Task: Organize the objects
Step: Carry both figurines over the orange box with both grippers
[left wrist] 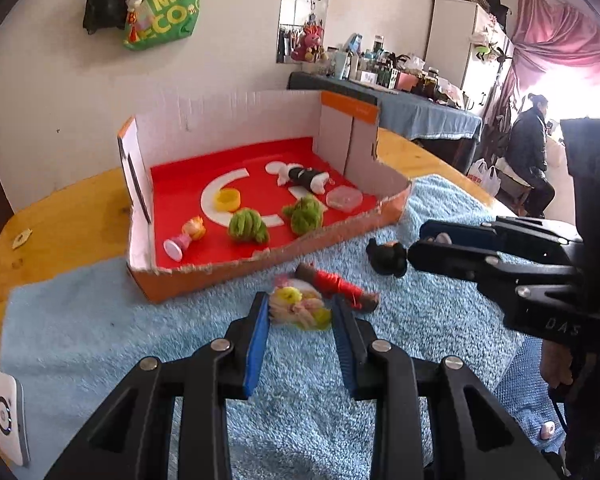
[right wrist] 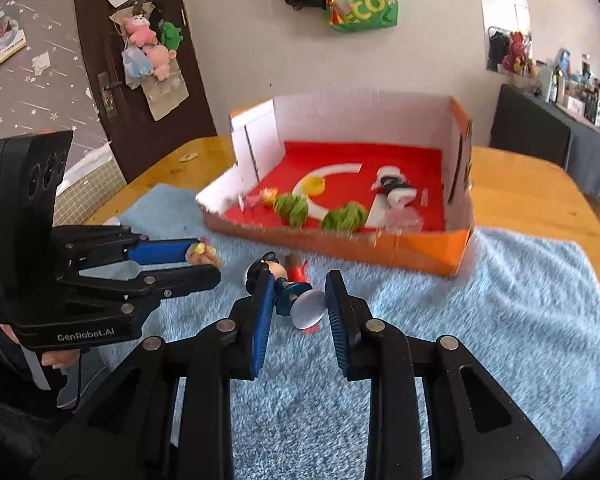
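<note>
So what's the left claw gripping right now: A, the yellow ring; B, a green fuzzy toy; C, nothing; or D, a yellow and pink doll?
D: the left claw is closed on the yellow and pink doll, held above the blue towel.

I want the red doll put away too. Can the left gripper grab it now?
Probably not yet: the left gripper is already shut on a yellow-and-pink doll. The red-clothed doll lies uncovered on the blue towel just beyond.
</note>
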